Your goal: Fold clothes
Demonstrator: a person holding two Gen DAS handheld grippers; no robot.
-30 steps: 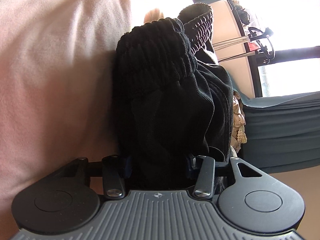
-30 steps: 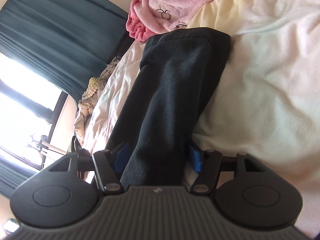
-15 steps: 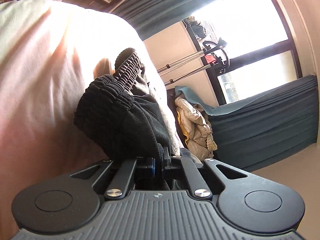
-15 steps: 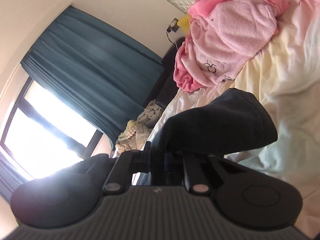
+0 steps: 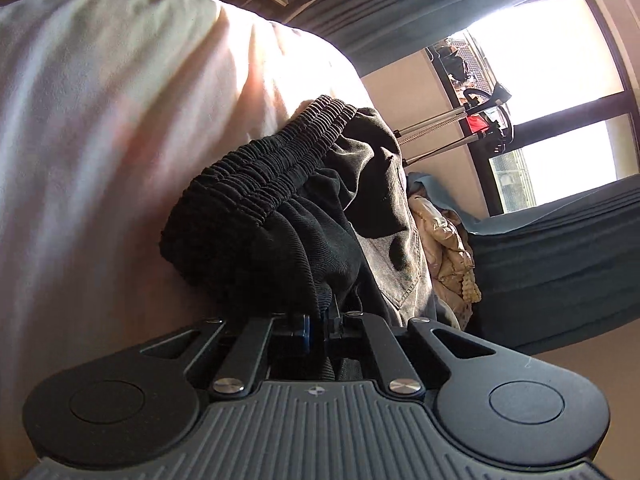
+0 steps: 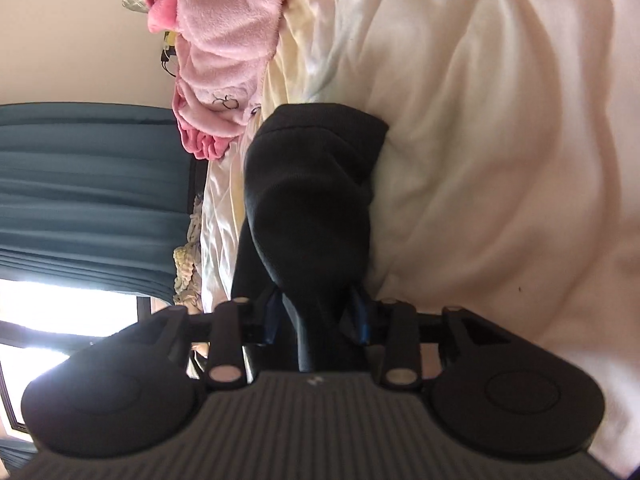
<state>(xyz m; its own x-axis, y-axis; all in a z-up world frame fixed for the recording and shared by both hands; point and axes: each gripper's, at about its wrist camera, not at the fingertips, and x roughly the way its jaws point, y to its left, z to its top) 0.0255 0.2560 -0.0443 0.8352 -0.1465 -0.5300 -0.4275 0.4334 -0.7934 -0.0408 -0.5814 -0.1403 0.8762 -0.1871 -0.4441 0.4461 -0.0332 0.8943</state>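
Black trousers lie on a pale bed sheet. In the left wrist view their ribbed elastic waistband bunches up just ahead of my left gripper, which is shut on the black cloth below the band. In the right wrist view a trouser leg humps up from the sheet, its hem end resting further up the bed. My right gripper has its jaws partly apart, with the narrowed cloth running between them. The blue pads stand slightly off the cloth.
A pink fleece garment is heaped on the bed beyond the trouser leg. Teal curtains and a bright window lie off the bed's edge. A beige padded jacket and metal poles sit beside the bed.
Both grippers shut on the trousers and lifted them. Since half a second ago the right jaws have parted again and the leg has come down toward the sheet. The left stays shut.
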